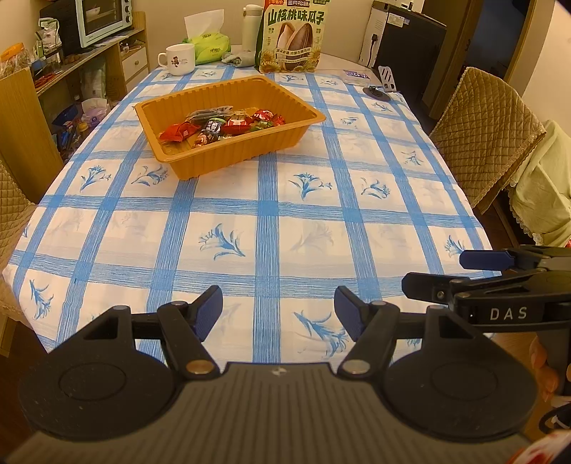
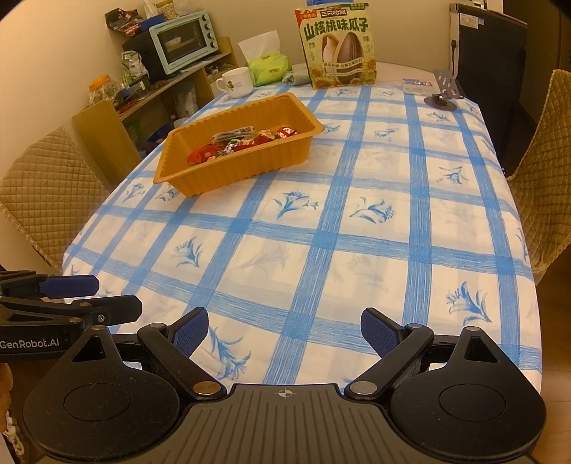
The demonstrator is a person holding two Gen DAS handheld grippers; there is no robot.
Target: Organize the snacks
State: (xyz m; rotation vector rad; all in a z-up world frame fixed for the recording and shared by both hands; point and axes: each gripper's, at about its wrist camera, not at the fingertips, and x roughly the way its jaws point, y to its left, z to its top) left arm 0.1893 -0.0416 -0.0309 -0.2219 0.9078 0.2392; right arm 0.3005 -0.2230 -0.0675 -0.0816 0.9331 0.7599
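An orange plastic tray [image 1: 285, 137] [image 2: 249, 164] stands on the blue-checked tablecloth at the far left. Several wrapped snacks [image 1: 228, 126] [image 2: 242, 142] lie inside it. A large sunflower-seed bag [image 1: 291, 35] [image 2: 337, 46] stands upright at the table's far end. My left gripper [image 1: 278, 312] is open and empty over the near table edge. My right gripper [image 2: 284, 332] is open and empty beside it, also at the near edge. Each gripper shows at the edge of the other's view: the right [image 1: 446, 273] and the left [image 2: 117, 296].
A white mug [image 1: 178, 59], a tissue pack [image 1: 205, 44] and a white bottle [image 1: 251, 25] stand at the far end. A phone stand [image 1: 387, 80] is at the far right. Quilted chairs [image 1: 489, 132] flank the table. A shelf with a toaster oven [image 1: 103, 18] is on the left.
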